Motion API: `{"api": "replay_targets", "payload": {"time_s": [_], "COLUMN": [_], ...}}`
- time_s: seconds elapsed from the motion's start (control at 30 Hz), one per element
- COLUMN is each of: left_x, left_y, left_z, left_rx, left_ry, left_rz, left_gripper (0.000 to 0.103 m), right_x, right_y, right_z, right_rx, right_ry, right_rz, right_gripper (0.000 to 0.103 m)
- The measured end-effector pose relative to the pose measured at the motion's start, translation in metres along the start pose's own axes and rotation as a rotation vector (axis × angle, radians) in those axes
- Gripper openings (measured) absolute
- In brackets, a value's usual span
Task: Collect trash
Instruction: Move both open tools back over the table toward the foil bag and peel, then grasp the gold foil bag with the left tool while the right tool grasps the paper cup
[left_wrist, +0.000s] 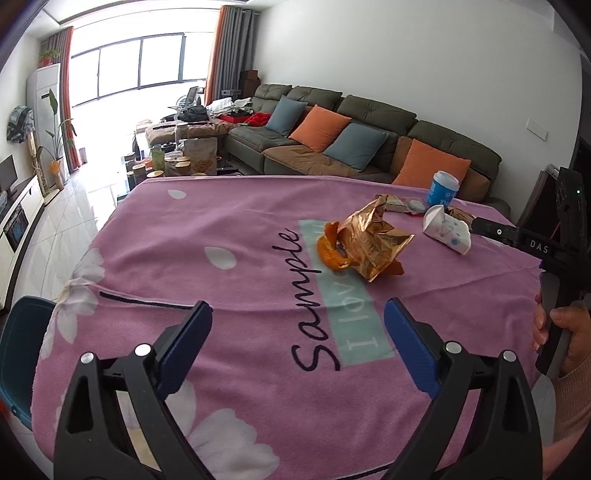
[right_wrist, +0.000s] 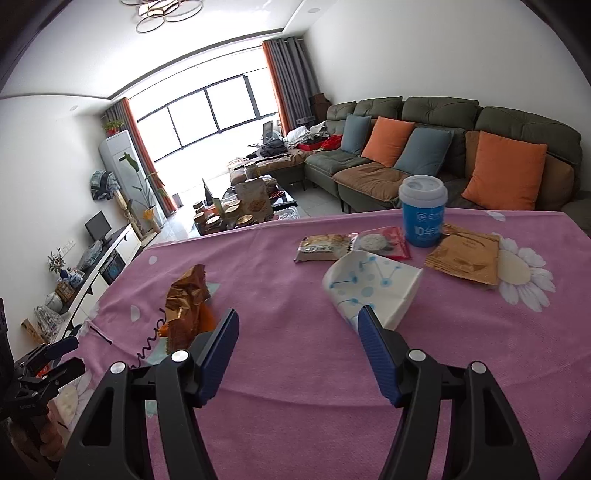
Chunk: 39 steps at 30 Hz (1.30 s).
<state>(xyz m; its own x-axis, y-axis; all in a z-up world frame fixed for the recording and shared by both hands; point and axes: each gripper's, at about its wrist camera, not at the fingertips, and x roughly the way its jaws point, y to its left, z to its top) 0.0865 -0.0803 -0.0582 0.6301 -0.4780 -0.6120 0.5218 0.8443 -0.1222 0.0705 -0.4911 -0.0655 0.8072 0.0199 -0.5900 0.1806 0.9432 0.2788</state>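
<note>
- Nearest, the left gripper (left_wrist: 298, 325) hangs over the pink cloth (left_wrist: 229, 229), jaws spread wide with nothing between them.
- Ahead of it, the crumpled gold wrapper (left_wrist: 371, 243) lies on orange peel (left_wrist: 328, 251).
- The right gripper (right_wrist: 298, 332) is also open and empty; the flattened white paper cup (right_wrist: 373, 284) lies just beyond its right finger.
- Farther back: two snack packets (right_wrist: 325, 247), a lidded blue cup (right_wrist: 423, 216), a brown sachet (right_wrist: 463, 258).
</note>
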Motion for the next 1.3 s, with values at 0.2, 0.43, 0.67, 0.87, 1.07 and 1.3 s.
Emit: {"api": "replay_targets", "payload": {"time_s": [0.2,0.43,0.67,0.87,1.07,1.3], "left_x": [0.032,0.068,0.099,0.109,0.091,0.049], "left_y": [-0.036,-0.071,-0.077,-0.074,-0.066,-0.051], "left_z": [0.019,0.038,0.047,0.044,0.037,0.031], "left_rx": [0.063,0.129,0.138,0.114,0.116,0.112], "left_ry": [0.027,0.054,0.098,0.140,0.096,0.025], "left_rz": [-0.065,-0.068,-0.049,-0.104,-0.118,-0.124], "left_gripper": [0.088,0.083,0.061,0.013,0.001,0.001], "right_x": [0.002,0.027,0.043,0.043,0.033,0.020], "right_y": [-0.041,-0.057,-0.064,-0.059,-0.048,-0.029], "right_z": [-0.001,0.001,0.001,-0.004,-0.004,-0.002], "right_rx": [0.088,0.153,0.213,0.203,0.168,0.125], "right_ry": [0.020,0.067,0.102,0.109,0.081,0.044], "right_rz": [-0.025,0.025,0.094,0.134,0.176,0.242], "right_gripper": [0.064,0.062,0.038,0.010,0.002,0.002]}}
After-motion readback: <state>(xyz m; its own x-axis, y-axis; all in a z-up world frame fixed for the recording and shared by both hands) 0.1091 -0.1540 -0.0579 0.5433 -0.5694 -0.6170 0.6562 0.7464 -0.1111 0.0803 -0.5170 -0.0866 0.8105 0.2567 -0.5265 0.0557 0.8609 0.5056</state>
